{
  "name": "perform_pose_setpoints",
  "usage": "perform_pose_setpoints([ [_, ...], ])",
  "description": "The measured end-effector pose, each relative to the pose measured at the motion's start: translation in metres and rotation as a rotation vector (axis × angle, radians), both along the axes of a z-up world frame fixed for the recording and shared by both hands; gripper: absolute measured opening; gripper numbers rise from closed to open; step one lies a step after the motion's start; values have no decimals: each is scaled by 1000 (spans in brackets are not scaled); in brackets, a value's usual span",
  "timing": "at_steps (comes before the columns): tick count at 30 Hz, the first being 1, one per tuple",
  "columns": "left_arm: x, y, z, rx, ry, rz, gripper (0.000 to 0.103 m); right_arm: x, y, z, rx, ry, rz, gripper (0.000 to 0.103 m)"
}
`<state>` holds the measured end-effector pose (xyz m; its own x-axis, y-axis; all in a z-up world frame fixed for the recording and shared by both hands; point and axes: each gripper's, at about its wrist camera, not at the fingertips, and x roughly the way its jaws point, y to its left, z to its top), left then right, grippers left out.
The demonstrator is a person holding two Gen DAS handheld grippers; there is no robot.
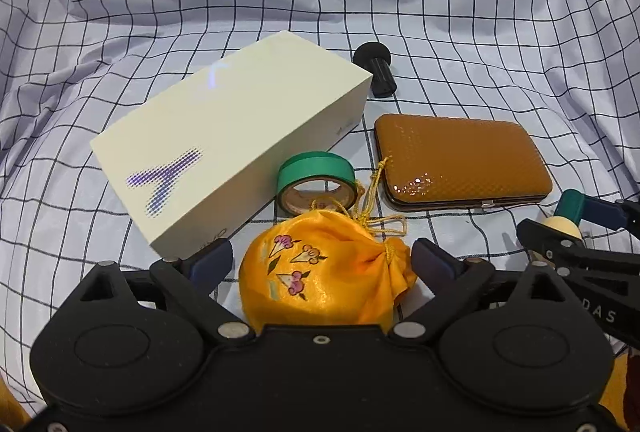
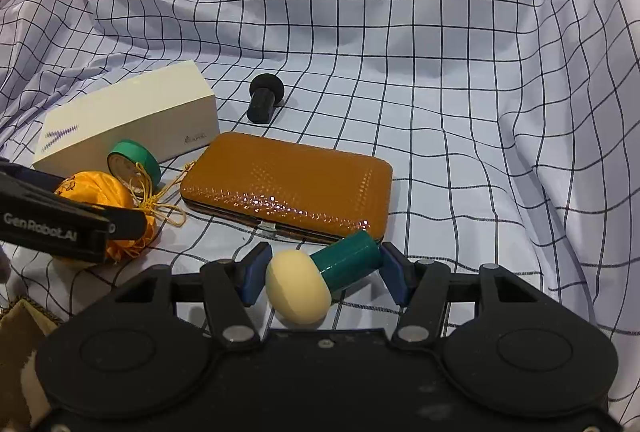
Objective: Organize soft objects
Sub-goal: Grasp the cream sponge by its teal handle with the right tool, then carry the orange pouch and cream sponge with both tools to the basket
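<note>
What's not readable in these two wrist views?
- Yellow pouch: its underside is hidden by the left tongs' body in the left wrist view, and a finger covers part of it in the right wrist view.
- White box: small print too tiny to read, right wrist view.
- Mushroom toy: contact with the right tongs' pads unclear.

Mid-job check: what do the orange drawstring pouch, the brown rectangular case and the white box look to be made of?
Orange drawstring pouch: looks like satin fabric, shiny, with creases, embroidered-looking flowers and a gold cord.
Brown rectangular case: probably faux leather or embossed plastic; glossy, dotted texture with glints, and a small metal clasp.
White box: seemingly smooth cardboard, with crisp edges and a dotted print.
</note>
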<state>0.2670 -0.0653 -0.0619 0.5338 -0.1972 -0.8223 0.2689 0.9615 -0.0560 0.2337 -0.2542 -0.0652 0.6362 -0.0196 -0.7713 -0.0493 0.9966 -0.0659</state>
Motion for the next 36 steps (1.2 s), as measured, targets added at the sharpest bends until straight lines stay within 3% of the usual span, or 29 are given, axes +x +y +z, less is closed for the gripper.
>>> perform_pose_setpoints([
  [3, 0, -2, -1, -9, 0, -14, 83, -1, 0, 0, 4, 1, -6, 57],
  [12, -6, 3, 9, -24, -20, -11, 70, -5, -1, 4, 35, -4, -46, 57],
  [25, -33, 17, 34, -55, -56, -4, 68, -31, 4, 30, 67, -56, -72, 57],
  [36, -75, 33, 60, -86, -87, -8, 68, -79, 12, 60, 121, -106, -80, 57],
])
